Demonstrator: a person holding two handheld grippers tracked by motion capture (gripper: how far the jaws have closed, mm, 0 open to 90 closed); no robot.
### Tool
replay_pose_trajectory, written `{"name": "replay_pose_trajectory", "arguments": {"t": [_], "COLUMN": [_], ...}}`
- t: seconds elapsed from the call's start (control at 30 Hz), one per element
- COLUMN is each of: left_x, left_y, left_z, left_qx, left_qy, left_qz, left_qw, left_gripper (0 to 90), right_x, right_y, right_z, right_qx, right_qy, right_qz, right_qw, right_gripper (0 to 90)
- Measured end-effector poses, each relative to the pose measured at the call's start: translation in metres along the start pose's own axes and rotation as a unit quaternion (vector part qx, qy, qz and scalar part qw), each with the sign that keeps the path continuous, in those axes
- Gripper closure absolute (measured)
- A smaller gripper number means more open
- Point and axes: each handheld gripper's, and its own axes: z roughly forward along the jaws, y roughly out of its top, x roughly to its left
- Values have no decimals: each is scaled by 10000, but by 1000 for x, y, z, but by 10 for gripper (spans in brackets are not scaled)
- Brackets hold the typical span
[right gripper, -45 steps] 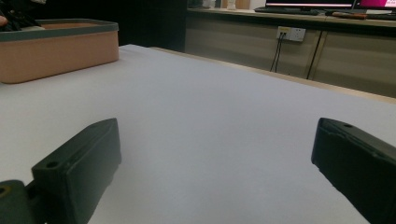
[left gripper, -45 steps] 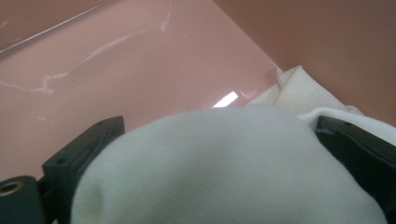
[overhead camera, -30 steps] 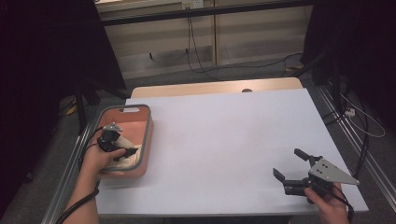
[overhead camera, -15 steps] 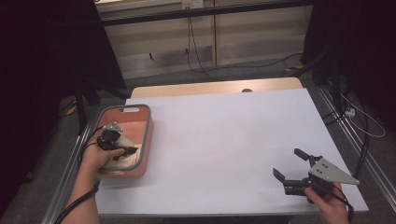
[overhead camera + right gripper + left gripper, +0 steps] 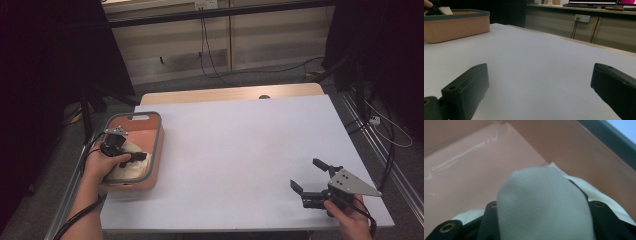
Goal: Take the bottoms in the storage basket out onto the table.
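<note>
- Cloth (image 5: 544,205), white and soft, sits bunched between the two black jaws of your left gripper (image 5: 131,157); in the left gripper view it bulges up over them, and the rest of it lies on the floor of the bin.
- Your left gripper's jaws have just been closing, and they now pinch the cloth from both sides.
- The cloth lies inside the salmon-coloured bin (image 5: 156,150) with the grey rim, towards the end of it nearest you.
- Your left hand (image 5: 102,165) reaches into the bin from its near left corner, the gripper's cable trailing back along your forearm.
- The bin stands at the left edge of the white table (image 5: 240,145), its far end bare.
- Your right gripper (image 5: 312,179) rests low near the table's near right corner, well apart from the bin, jaws spread wide with nothing between them.
- Your right hand (image 5: 350,217) holds it from below, the grey three-cornered plate on top.
</note>
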Motion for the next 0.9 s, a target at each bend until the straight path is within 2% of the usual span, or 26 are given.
{"name": "replay_pose_trajectory", "arguments": {"t": [0.07, 0.23, 0.5, 0.9], "left_x": [0, -1, -3, -12], "left_y": [4, 20, 39, 77], "left_z": [-2, -14, -26, -56], "left_qx": [-8, -124, -177, -210], "left_qy": [56, 144, 208, 243], "left_qz": [6, -316, -370, -386], "left_qw": [10000, 9993, 9989, 9987], "left_gripper": [541, 544, 551, 560], "right_x": [0, 0, 0, 0], "right_y": [0, 0, 0, 0], "right_z": [0, 2, 2, 2], "right_qx": [-6, -11, -20, -17], "right_qy": [6, 49, 56, 70], "right_qz": [4, 29, 32, 43], "right_qw": [10000, 10000, 10000, 10000], "right_gripper": [13, 13, 13, 12]}}
